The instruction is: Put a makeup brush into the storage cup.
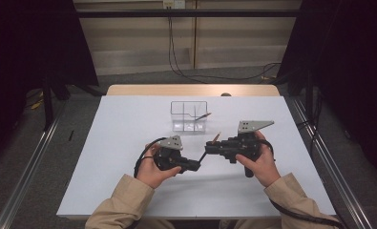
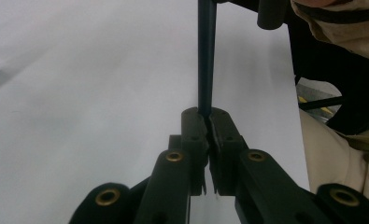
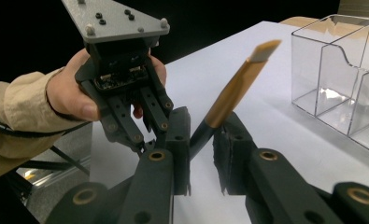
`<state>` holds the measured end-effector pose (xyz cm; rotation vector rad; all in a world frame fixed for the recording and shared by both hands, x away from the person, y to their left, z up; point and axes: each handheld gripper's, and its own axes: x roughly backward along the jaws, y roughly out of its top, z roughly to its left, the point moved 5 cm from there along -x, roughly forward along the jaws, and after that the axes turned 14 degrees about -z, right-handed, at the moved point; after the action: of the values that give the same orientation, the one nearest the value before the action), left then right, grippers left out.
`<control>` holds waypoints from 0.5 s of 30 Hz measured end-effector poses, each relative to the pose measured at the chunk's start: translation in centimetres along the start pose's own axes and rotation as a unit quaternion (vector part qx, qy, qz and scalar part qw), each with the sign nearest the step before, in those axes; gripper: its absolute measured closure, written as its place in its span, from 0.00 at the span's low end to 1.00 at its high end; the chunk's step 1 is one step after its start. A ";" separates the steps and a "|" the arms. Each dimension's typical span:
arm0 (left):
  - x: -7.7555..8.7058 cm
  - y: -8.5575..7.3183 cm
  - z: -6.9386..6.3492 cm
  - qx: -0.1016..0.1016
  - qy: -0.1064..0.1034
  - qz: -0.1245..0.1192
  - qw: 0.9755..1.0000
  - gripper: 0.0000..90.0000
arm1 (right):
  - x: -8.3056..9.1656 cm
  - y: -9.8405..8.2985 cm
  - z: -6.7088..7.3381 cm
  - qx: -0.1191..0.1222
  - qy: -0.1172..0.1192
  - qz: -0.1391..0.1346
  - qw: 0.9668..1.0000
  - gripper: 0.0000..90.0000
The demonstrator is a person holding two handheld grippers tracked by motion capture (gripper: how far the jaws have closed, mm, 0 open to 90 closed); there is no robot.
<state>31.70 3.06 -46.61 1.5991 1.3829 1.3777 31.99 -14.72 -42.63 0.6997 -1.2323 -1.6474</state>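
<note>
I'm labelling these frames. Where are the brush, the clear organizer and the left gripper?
brush [image 3: 236,91], right gripper view, gold ferrule.
organizer [image 1: 189,115], high view, middle divider.
left gripper [image 2: 209,122], left gripper view, between its fingertips.

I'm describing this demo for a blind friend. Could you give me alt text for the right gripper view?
Two black jaws of the right gripper close around a makeup brush with a gold ferrule and flat tip. Opposite, a hand holds the left gripper, gripping the brush's dark handle end. A clear divided organizer stands on the white table.
</note>
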 end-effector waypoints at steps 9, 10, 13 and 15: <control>-0.8 0.1 0.1 -0.002 0.008 -0.001 1.000 0.95 | -0.3 0.3 0.0 -0.014 -0.001 -0.008 1.000 0.91; -0.9 0.1 0.1 -0.003 0.008 -0.002 1.000 0.95 | -0.3 0.3 0.0 -0.015 -0.001 -0.010 1.000 0.91; -1.1 0.2 0.1 -0.003 0.007 -0.004 1.000 0.95 | -0.4 0.4 0.0 -0.015 0.001 -0.013 1.000 0.92; -1.3 0.2 0.0 -0.003 0.007 -0.006 1.000 0.95 | -0.5 0.5 0.1 -0.013 0.001 -0.014 1.000 0.93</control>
<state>31.89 1.79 -46.85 1.5783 1.3919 1.3879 32.26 -14.29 -42.21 0.7055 -1.2024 -1.6827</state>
